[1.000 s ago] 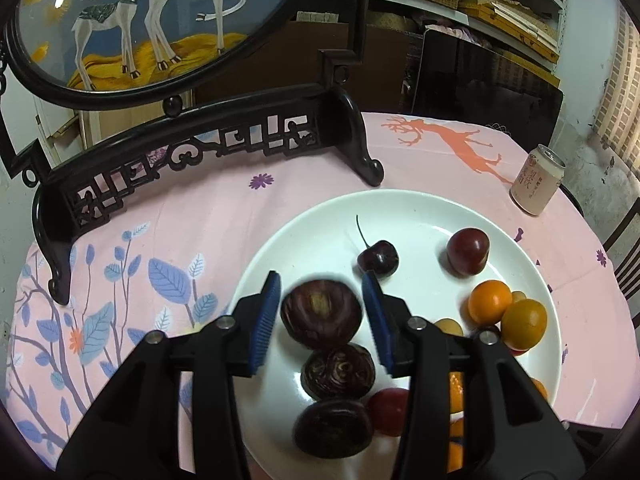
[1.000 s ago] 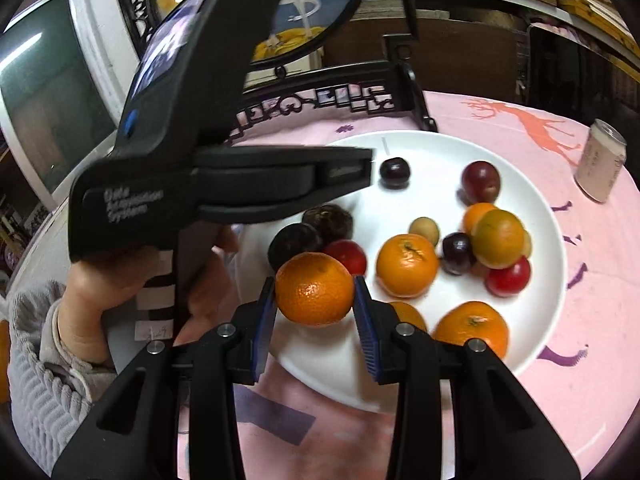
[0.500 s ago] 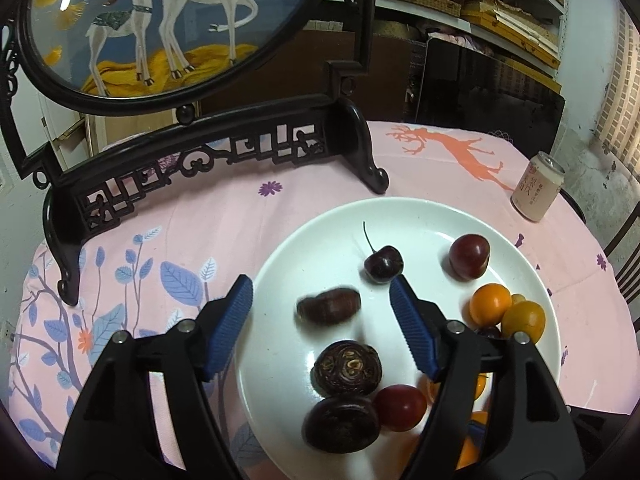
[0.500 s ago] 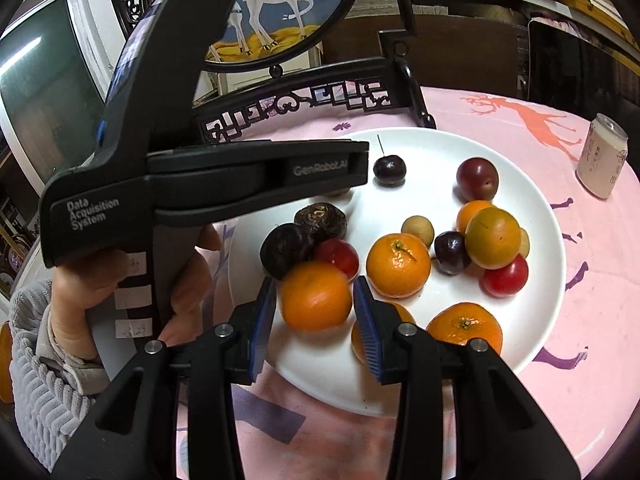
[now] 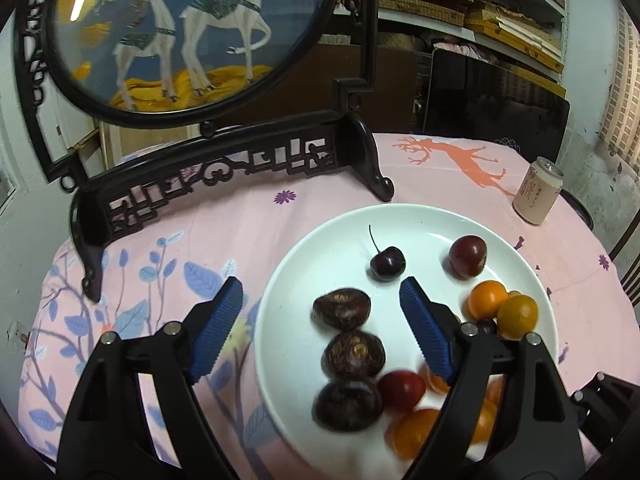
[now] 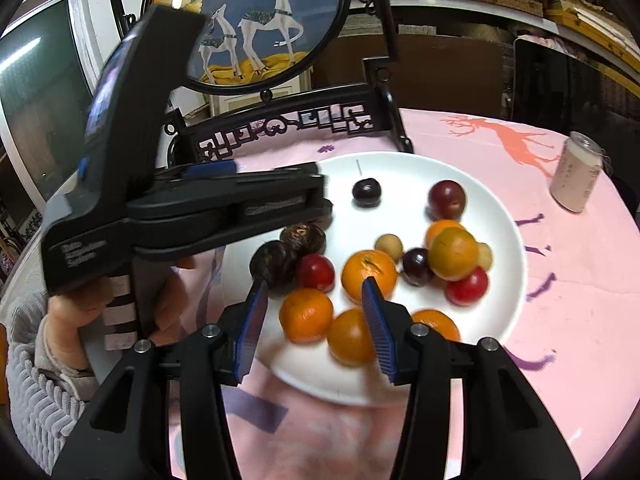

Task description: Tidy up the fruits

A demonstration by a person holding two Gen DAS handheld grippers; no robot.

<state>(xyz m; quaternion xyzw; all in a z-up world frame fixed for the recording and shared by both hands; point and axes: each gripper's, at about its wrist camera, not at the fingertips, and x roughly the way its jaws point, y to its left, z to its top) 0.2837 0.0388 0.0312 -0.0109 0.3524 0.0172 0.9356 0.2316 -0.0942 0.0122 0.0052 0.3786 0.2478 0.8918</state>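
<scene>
A white plate (image 5: 340, 236) holds the fruit. Three dark brown water chestnuts (image 5: 342, 308) lie in a row at its left, with a cherry (image 5: 387, 263) and a plum (image 5: 467, 256) behind them. My left gripper (image 5: 320, 328) is open and empty above the chestnuts. In the right wrist view the plate (image 6: 500, 208) carries several oranges, one orange (image 6: 306, 314) lying between my open right gripper (image 6: 316, 316) fingers, free of them. The left gripper body hides the plate's left part in that view.
A black carved stand with a round deer picture (image 5: 224, 152) rises behind the plate. A drink can (image 5: 538, 192) stands at the right on the pink tablecloth (image 5: 240, 220). Red fruits (image 6: 467, 286) and a small tan fruit (image 6: 389, 247) lie among the oranges.
My left gripper opened, dropped the chestnut on the plate and pulled back. My right gripper opened and let the orange down onto the plate's near edge.
</scene>
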